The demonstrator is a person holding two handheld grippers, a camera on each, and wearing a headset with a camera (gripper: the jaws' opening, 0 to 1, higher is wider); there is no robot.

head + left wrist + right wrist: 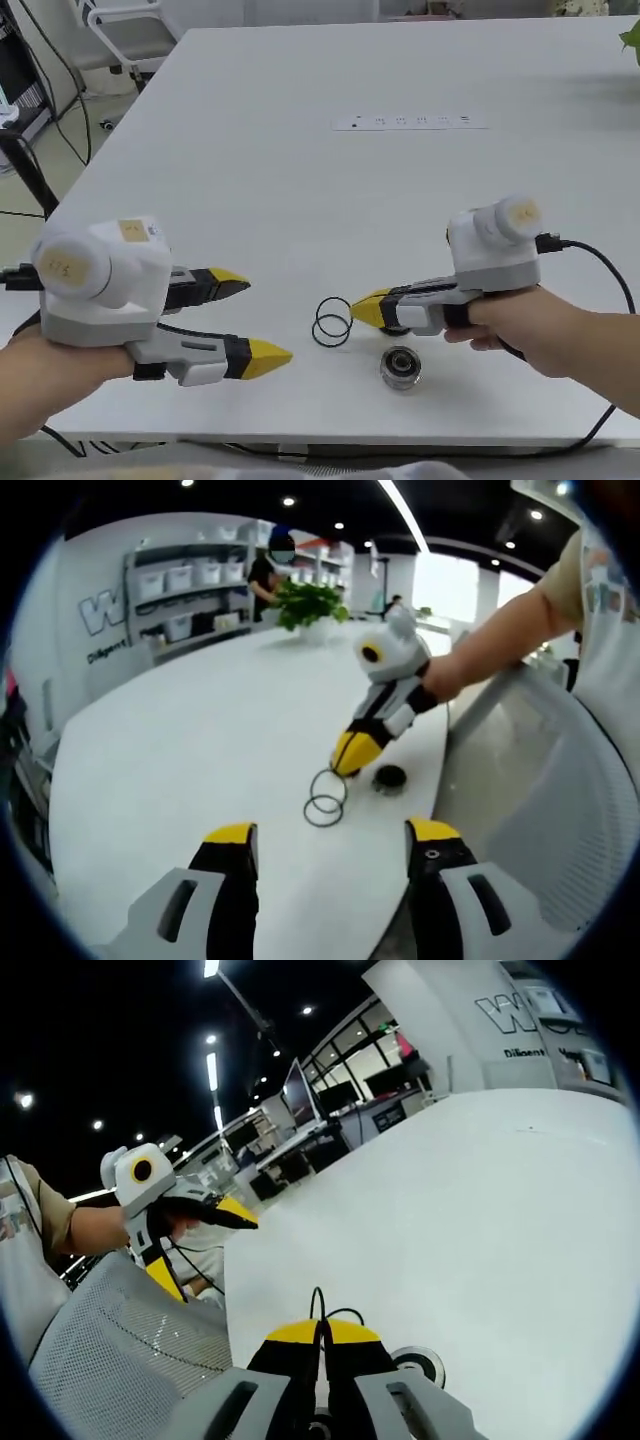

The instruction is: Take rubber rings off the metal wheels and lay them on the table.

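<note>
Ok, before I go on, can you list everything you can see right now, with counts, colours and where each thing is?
rubber rings: two, black, overlapping on the table at the right gripper's tips
metal wheel: one, silver with a dark centre, on the table near its front edge, beside the right gripper
socket strip: one, white, flat on the table's far side
plant: one, green, at the table's far end
table: one, white
mesh chair: one, grey, beside the table
left gripper: one, grey with yellow tips, jaws open, above the table's front left
right gripper: one, same colours, jaws shut, apparently pinching a ring
</note>
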